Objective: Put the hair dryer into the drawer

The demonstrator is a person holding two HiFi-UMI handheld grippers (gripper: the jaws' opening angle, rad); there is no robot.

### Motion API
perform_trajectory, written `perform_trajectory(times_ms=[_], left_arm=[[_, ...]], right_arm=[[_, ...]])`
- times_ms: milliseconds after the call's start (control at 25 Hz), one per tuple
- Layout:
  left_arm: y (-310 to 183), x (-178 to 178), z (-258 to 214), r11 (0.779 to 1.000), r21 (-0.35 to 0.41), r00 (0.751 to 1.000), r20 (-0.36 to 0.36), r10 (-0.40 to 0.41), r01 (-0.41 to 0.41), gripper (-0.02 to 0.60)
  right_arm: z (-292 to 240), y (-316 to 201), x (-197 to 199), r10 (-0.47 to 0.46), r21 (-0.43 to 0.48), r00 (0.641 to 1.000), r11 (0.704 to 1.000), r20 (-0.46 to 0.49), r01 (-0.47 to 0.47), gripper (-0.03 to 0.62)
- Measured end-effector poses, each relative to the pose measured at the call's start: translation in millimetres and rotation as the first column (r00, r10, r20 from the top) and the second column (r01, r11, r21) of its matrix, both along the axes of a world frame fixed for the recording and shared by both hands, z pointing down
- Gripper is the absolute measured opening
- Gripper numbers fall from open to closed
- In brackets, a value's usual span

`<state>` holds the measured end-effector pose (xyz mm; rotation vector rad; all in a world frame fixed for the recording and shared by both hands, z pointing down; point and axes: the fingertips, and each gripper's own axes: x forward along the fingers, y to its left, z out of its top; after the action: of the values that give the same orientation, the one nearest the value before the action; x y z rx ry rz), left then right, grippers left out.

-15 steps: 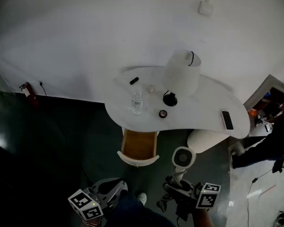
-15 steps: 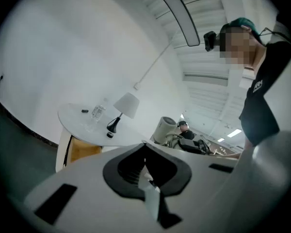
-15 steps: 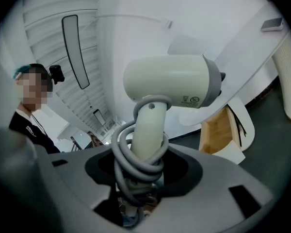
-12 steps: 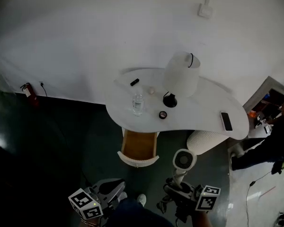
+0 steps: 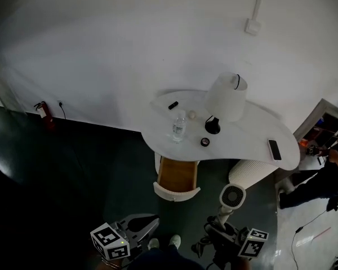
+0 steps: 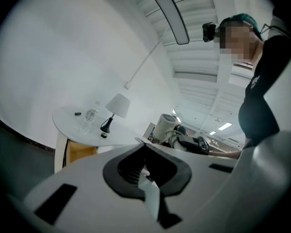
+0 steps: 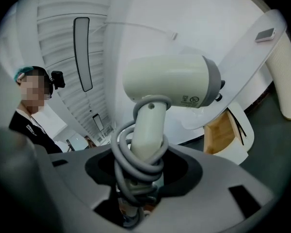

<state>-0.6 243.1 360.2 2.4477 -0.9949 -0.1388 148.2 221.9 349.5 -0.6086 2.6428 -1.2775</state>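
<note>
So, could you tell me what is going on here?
A person stands a little way from the table and holds a hair dryer by its cord-wrapped handle in the right gripper. The left gripper is empty. The drawer under the table is open, and the dryer is not yet in it.

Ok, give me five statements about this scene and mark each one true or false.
1. The right tool grips the hair dryer by its handle. True.
2. The drawer is shut. False: it stands pulled open under the table.
3. The phone lies inside the drawer. False: it lies near the table's right end in the head view.
4. The lamp stands on the table. True.
5. The left tool holds the water bottle. False: the bottle stands on the table, and the left tool holds nothing.
</note>
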Motion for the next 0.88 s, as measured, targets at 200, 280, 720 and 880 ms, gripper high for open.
perform_trajectory(times_ms=[200,280,720,880], left_arm=[[8,-1,0,0.999,0.001,0.999,-0.011,0.037,-0.037,0.008],[8,-5,0,0.999,0.01,0.999,-0.014,0.04,-0.04,0.008],[14,-21,8,0.998,0.014,0.998,-0.004,0.066,-0.066,0.008],[11,-29,17,0.998,0.0,0.998,0.015,0.062,-0.062,0.008]], right_arm=[[4,16,-8,0.006,-0.023,1.0,1.0,-0.006,-0.006,0.222],[8,18,-11,0.024,-0.034,1.0,0.999,-0.016,-0.024,0.222],[20,24,-25,0.073,-0.033,0.992,0.996,-0.106,-0.077,0.222],[30,15,-31,0.067,-0.032,0.98,0.997,-0.186,-0.074,0.222]])
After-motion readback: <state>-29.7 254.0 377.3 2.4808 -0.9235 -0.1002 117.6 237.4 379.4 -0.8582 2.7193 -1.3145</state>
